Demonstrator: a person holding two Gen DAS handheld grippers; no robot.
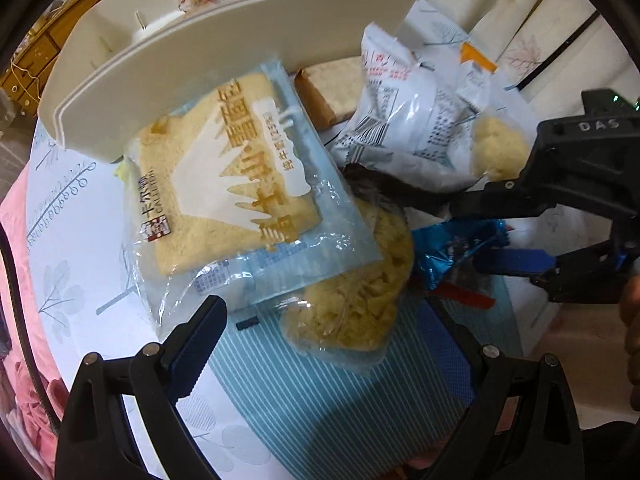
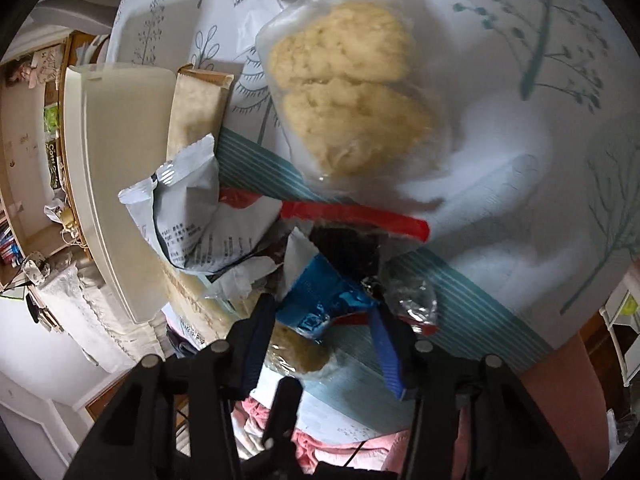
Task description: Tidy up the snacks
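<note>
Covering the surface (image 1: 80,216), a leaf-print cloth carries a white tray (image 1: 224,48), a toast packet (image 1: 240,184) leaning against it, and a blue wrapper (image 2: 324,300) pinched by the right claw (image 2: 324,344); the left claw (image 1: 332,344) gapes empty above.

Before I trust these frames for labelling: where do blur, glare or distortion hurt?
Left wrist view: fisheye bends the white tray rim; print on the toast packet is sharp. Right wrist view: the clear-bagged pastry is smeared by blur, with a washed-out glare patch on the tablecloth beside it.
</note>
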